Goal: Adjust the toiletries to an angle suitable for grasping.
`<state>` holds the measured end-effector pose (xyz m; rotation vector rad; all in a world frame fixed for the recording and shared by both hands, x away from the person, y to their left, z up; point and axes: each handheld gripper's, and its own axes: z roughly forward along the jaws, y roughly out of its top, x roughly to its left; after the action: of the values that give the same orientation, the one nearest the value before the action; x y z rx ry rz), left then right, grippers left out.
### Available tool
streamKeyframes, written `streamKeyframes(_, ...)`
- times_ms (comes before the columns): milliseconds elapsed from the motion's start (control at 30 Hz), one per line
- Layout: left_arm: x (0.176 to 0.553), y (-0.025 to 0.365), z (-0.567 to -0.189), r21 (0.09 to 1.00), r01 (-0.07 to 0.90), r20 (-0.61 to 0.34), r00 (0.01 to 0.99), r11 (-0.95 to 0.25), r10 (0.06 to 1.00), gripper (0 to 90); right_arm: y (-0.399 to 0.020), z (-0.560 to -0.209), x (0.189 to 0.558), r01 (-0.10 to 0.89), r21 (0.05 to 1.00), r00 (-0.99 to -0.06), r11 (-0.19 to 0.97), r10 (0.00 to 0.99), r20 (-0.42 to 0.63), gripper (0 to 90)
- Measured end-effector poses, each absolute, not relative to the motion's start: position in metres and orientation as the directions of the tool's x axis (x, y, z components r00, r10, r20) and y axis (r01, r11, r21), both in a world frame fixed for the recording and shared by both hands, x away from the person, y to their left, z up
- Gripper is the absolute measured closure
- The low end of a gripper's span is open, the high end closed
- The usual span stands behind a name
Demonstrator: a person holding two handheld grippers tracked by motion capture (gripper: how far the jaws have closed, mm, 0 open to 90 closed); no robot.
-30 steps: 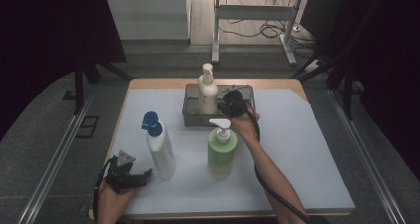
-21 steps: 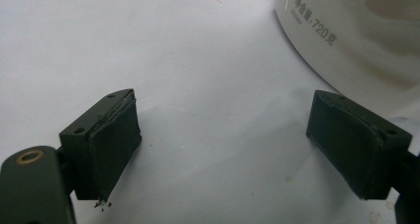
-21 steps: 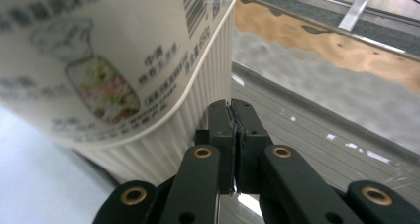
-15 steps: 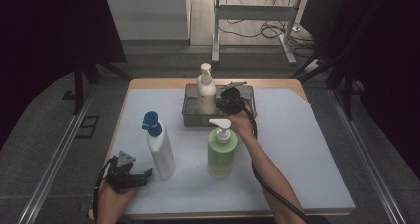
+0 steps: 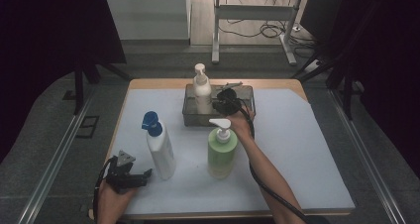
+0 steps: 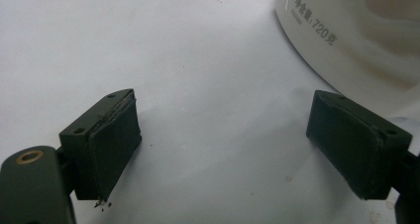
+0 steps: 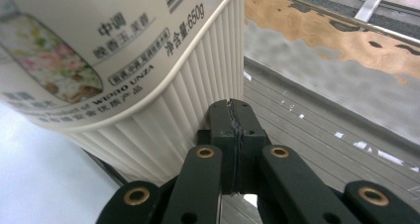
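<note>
A cream pump bottle [image 5: 201, 92] stands in the left part of a grey tray [image 5: 190, 117] at the back of the table. My right gripper [image 5: 217, 104] is inside the tray just right of it. In the right gripper view the jaws are shut together [image 7: 233, 120] with nothing between them, their tips against the ribbed side of the cream bottle [image 7: 124, 60]. My left gripper [image 5: 136, 177] rests open near the front left edge. Its pads [image 6: 111, 140] stand wide apart over bare table, with a white bottle [image 6: 356, 40] just past the right one.
A white bottle with a blue pump [image 5: 159, 147] stands at the front left, next to the left gripper. A green pump bottle [image 5: 221, 152] stands mid-table, close beside the right forearm. The white table cover [image 5: 297, 149] stretches to the right.
The right gripper has edged left inside the tray against the cream bottle, and the bottle has shifted slightly left. The left gripper has stayed still.
</note>
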<state>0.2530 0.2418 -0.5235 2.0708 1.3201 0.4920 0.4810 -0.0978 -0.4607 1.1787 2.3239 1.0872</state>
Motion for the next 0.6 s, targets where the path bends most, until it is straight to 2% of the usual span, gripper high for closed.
streamKeyframes(233, 0.2530, 0.2418, -0.5235, 0.678, 0.669, -0.020, 0.429, -0.303, 0.903, 12.8, -0.0992, -0.4618, 0.4842, 0.555, 0.747, -0.588, 0.367, 0.808, 0.040, 87.4)
streamKeyframes(367, 0.2531, 0.2418, -0.5235, 0.679, 0.669, -0.021, 0.429, -0.303, 0.903, 12.8, -0.0995, -0.4585, 0.4868, 0.557, 0.762, -0.576, 0.331, 0.815, 0.068, 88.3)
streamKeyframes(600, 0.2531, 0.2418, -0.5235, 0.679, 0.669, -0.021, 0.429, -0.302, 0.903, 12.8, -0.0937, -0.4594, 0.4867, 0.558, 0.745, -0.594, 0.365, 0.803, 0.051, 89.4)
